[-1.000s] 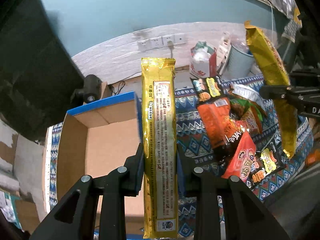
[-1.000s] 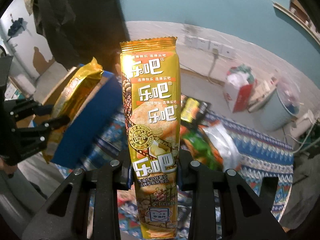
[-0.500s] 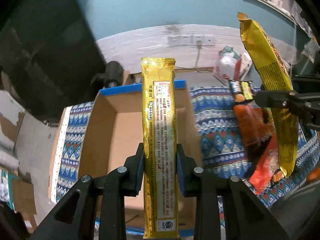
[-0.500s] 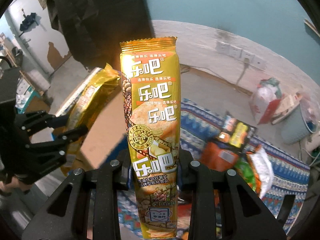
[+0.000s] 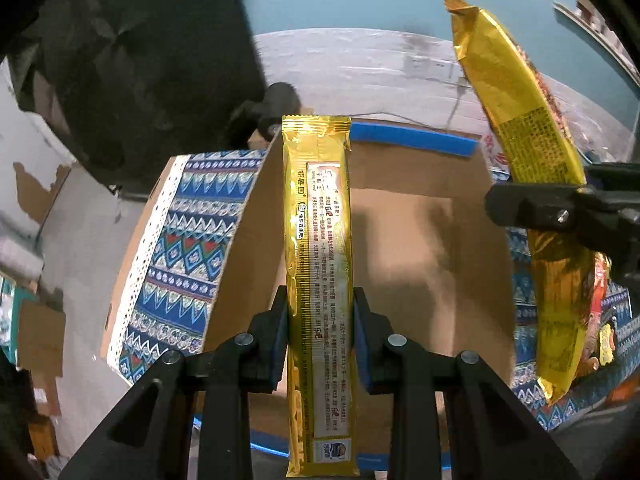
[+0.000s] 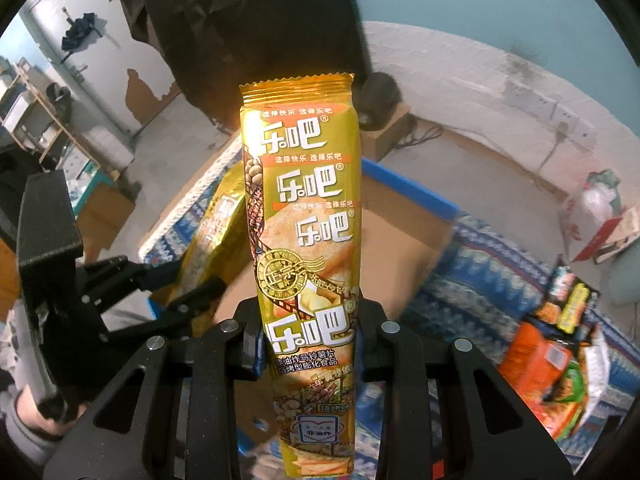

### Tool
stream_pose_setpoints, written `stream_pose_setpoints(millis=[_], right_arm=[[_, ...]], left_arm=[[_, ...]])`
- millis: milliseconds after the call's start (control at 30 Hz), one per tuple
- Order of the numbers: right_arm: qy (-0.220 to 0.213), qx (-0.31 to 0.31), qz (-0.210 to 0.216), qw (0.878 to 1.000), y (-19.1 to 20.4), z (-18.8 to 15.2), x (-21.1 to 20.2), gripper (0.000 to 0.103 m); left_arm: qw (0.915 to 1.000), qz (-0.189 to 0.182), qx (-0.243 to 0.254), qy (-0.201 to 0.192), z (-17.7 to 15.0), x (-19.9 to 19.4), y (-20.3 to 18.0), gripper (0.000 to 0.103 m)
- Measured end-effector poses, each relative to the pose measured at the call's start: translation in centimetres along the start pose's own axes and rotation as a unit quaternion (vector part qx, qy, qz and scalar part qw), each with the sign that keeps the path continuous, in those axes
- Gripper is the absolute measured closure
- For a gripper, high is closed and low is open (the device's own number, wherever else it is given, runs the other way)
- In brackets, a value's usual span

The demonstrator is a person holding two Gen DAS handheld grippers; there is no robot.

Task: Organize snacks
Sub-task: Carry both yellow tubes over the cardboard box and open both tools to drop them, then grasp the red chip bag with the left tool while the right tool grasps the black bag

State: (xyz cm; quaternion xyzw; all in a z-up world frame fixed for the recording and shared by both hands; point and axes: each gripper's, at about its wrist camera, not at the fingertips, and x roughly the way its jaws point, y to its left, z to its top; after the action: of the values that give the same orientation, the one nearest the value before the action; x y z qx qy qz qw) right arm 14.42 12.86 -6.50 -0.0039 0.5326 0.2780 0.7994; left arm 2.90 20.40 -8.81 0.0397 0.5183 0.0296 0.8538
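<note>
Gold foil in both views. Left wrist view: left gripper (image 5: 319,338) clenched on a gold snack pack (image 5: 319,280), back side with print facing the camera, upright between the blue pads. Behind it the open cardboard box (image 5: 404,240), blue-edged, interior bare where visible; the pack hides the box's middle strip. Patterned blue cloth (image 5: 184,248) lies left of the box. At right, the right gripper (image 5: 560,208) grips a second gold pack (image 5: 516,112), which hangs tilted over the box's right edge.

Right wrist view: right gripper (image 6: 310,340) clamped on the second gold pack (image 6: 304,240), front side facing the camera, covering most of the box (image 6: 400,232). Left gripper (image 6: 188,280) at left, holding its pack (image 6: 212,232) over the box's near-left corner. Loose snack bags (image 6: 556,356) lie on the cloth (image 6: 472,280) at right. A sleeve (image 6: 24,420) shows at lower left.
</note>
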Motion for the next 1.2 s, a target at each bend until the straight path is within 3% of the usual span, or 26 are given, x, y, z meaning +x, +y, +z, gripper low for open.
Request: stream_pose_setpoints(millis=[333, 500, 567, 800, 967, 1067, 1200], right_arm=[[0.039, 0.012, 0.01, 0.999, 1.1, 1.3, 4.4, 0.073], [0.05, 0.021, 0.014, 0.998, 0.9, 1.6, 5.4, 0.07], [0.053, 0.025, 0.013, 0.998, 0.9, 1.5, 5.6, 0.065], [0.044, 0.027, 0.004, 0.999, 0.6, 1.6, 4.6, 0.059], [0.038, 0.012, -0.018, 0.999, 0.4, 0.9, 3.1, 0.039], [0.035, 0.0, -0.041, 0.999, 0.0, 0.2, 2.0, 0.035], [0.032, -0.001, -0.062, 0.998, -1.4, -1.1, 0.2, 0.028]], left_arm=[[0.9993, 0.009, -0.03, 0.018, 0.0, 1.4, 2.0, 0.073], [0.9992, 0.023, -0.028, 0.016, 0.2, 1.2, 2.2, 0.056], [0.9991, 0.026, -0.031, 0.014, 0.2, 1.0, 2.3, 0.054], [0.9994, 0.012, -0.033, -0.008, 0.4, -0.7, 2.0, 0.049], [0.9998, 0.001, -0.015, -0.013, 0.4, -1.2, 0.7, 0.049], [0.9999, 0.0, 0.002, -0.017, 0.4, -1.5, -0.4, 0.038], [0.9993, 0.0, 0.03, -0.022, 0.4, -1.9, -2.3, 0.034]])
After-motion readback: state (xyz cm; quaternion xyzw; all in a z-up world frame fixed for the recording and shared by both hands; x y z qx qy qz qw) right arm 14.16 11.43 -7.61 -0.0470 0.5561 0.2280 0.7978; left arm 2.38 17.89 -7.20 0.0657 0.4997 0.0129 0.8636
